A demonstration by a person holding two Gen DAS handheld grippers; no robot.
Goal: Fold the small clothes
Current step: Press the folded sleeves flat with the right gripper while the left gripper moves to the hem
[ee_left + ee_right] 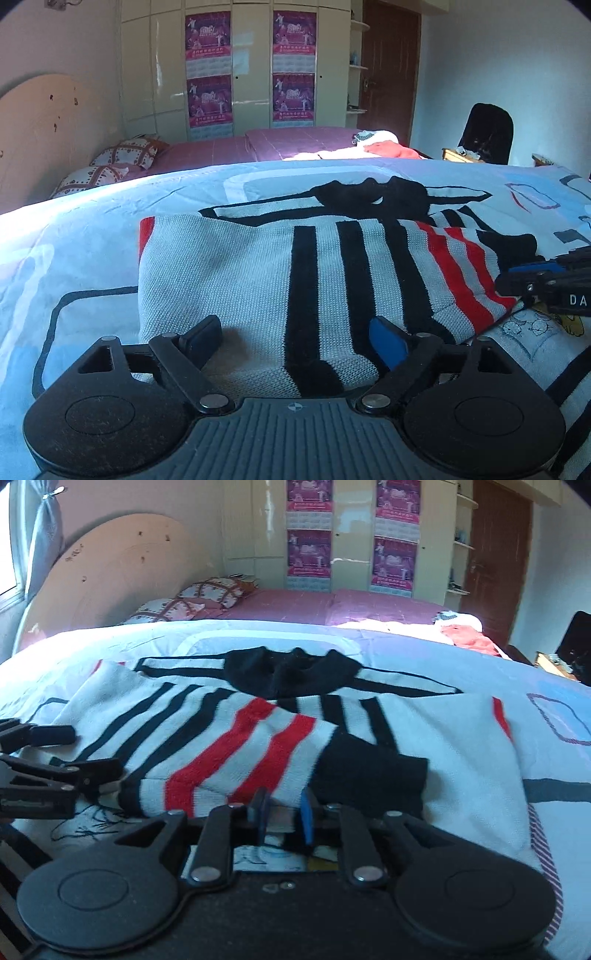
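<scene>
Left wrist view: left tool (pixel 295 341) released, jaws wide astride the near hem of the striped sweater (pixel 303 266), which lies flat on the bed (pixel 92 236), running straight ahead. Right wrist view: right tool (pixel 282 814) nearly clenched at the folded-in sleeve's near edge; whether it pinches the knit, cannot tell.

The striped sweater (pixel 280 266) covers the middle of the bed (pixel 85 236), its black collar (pixel 291 670) heaped at the far edge. Bare sheet lies open to the left and far right of it. The right claw (pixel 282 812) and left claw (pixel 295 341) crowd the near hem, close together, leaving little passage between them.
</scene>
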